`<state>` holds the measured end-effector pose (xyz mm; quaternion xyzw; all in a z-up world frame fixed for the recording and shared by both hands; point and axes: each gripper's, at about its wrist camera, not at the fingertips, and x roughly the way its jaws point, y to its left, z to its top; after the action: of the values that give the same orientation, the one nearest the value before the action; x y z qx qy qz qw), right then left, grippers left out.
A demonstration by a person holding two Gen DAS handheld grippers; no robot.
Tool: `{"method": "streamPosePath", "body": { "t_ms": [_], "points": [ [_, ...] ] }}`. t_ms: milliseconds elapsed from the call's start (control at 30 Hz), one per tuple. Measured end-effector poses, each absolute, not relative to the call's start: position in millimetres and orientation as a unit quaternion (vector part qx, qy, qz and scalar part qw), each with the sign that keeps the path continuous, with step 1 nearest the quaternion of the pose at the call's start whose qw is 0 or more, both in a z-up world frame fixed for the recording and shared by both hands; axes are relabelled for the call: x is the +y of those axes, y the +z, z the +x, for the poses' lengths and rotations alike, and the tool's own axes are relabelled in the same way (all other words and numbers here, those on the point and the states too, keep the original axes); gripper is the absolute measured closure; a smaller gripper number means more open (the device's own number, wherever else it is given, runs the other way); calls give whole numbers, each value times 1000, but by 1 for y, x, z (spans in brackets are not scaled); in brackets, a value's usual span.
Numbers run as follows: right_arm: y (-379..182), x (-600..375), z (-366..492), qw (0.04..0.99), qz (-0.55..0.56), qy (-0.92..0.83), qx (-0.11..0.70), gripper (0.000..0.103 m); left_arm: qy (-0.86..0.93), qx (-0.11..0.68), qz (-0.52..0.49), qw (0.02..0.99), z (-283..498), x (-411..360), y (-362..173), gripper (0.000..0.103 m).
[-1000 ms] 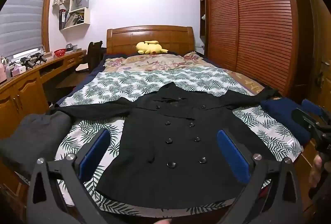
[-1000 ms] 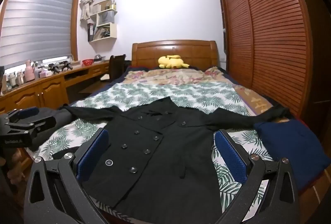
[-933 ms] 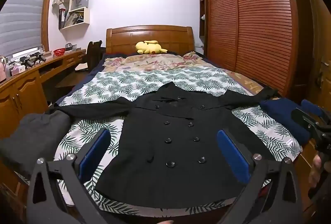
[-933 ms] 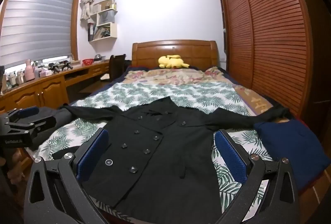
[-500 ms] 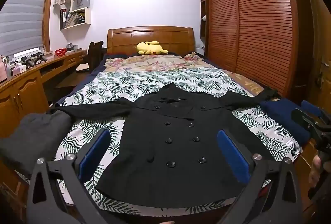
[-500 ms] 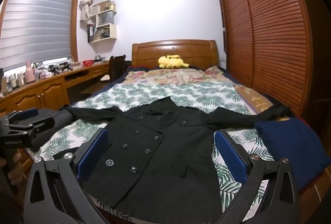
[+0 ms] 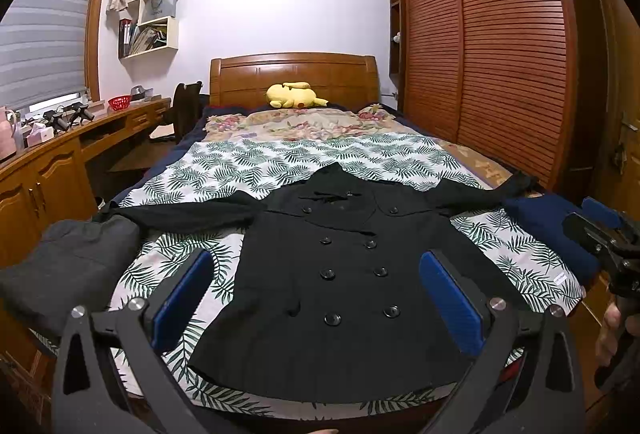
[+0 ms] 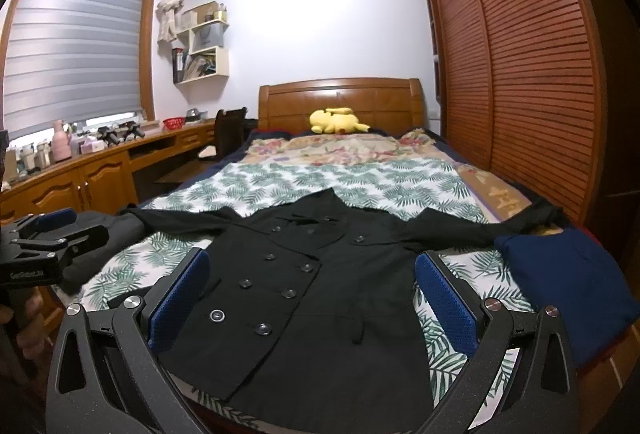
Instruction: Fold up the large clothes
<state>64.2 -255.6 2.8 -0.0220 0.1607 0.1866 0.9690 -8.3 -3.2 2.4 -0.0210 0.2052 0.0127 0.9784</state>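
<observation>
A black double-breasted coat (image 7: 344,274) lies flat, face up, on the leaf-print bed cover (image 7: 280,161), sleeves spread to both sides; it also shows in the right wrist view (image 8: 312,294). My left gripper (image 7: 316,298) is open and empty, held above the coat's hem at the foot of the bed. My right gripper (image 8: 312,294) is open and empty, also near the hem, further right. Each gripper shows at the edge of the other's view: the right one (image 7: 600,234), the left one (image 8: 44,238).
A folded grey garment (image 7: 68,266) lies at the bed's left corner and a folded navy one (image 8: 568,282) at the right corner. A yellow plush toy (image 7: 294,95) sits by the headboard. A wooden desk (image 7: 48,161) runs along the left, a slatted wardrobe (image 7: 500,53) along the right.
</observation>
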Motion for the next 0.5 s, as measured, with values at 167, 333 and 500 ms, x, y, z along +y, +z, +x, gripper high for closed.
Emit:
{"method": "streamPosePath", "body": {
  "t_ms": [167,333,500],
  "points": [
    [5,-255,62,969,-22,187,158,0,13,205,-21,978,-8,-3,2,0],
    [5,-256,62,969,-22,187,158,0,14,205,-20,978,-9,-3,3,0],
    [5,-255,61,969,-21,187,158,0,16,204,-21,979,-11,-2,4,0]
  ]
}}
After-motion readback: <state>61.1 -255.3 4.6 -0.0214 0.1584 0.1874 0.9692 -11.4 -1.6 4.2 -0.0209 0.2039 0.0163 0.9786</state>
